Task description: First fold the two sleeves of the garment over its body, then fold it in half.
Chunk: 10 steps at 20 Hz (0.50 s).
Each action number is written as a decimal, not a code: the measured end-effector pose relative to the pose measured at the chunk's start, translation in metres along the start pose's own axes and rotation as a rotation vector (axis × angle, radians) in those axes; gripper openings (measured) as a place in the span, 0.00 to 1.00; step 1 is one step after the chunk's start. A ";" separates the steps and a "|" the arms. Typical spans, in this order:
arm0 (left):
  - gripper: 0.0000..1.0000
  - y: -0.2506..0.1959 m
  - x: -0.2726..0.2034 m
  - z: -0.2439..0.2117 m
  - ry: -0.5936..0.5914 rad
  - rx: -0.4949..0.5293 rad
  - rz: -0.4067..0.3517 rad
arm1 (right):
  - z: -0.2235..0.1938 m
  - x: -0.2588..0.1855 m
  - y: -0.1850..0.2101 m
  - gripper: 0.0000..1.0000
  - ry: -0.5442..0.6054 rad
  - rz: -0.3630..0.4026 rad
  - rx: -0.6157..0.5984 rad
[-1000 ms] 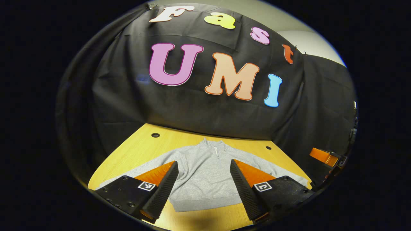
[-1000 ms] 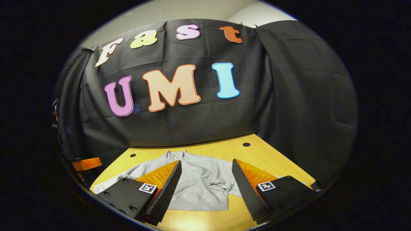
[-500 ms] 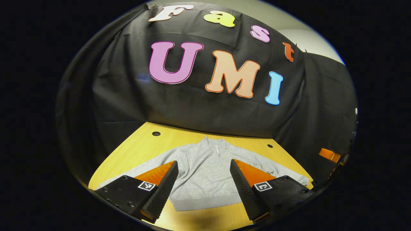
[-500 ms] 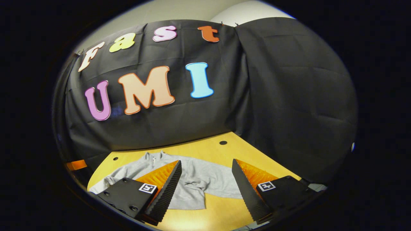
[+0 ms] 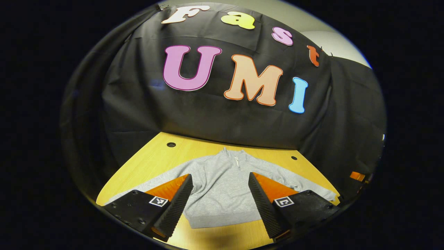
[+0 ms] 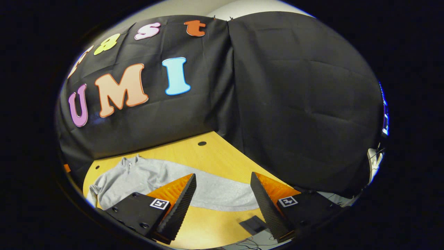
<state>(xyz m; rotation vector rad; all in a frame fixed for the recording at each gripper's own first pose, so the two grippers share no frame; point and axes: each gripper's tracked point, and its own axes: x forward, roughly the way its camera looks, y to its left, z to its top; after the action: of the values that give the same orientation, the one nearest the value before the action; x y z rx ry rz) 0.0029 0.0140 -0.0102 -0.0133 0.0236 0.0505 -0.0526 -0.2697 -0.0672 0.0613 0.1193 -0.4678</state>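
Flat on the counter, gray sweatshirt ahead of the left tongs, spread and empty; ahead-left of the right tongs, likewise spread, one sleeve between.

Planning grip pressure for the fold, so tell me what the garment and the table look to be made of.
The garment looks like a soft knit, maybe cotton fleece: matte heathered grey, ribbed hem, and it lies limp with small wrinkles. The table looks like wood or a wood-look laminate: yellow, with fine straight grain lines, a smooth low sheen and round drilled holes. The pictures cannot settle which.
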 end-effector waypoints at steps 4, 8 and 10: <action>0.94 0.003 -0.002 -0.002 0.007 0.014 0.024 | -0.032 0.030 -0.022 0.95 0.073 0.015 -0.002; 0.95 0.002 0.000 -0.004 0.018 0.040 0.039 | -0.070 0.062 -0.046 0.98 0.160 0.014 -0.004; 0.94 -0.002 0.002 -0.002 0.004 0.036 0.036 | -0.089 0.072 -0.057 0.98 0.206 0.017 -0.004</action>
<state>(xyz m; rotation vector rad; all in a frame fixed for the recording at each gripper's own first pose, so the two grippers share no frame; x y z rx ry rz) 0.0051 0.0125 -0.0125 0.0232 0.0289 0.0865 -0.0235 -0.3446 -0.1663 0.1065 0.3217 -0.4434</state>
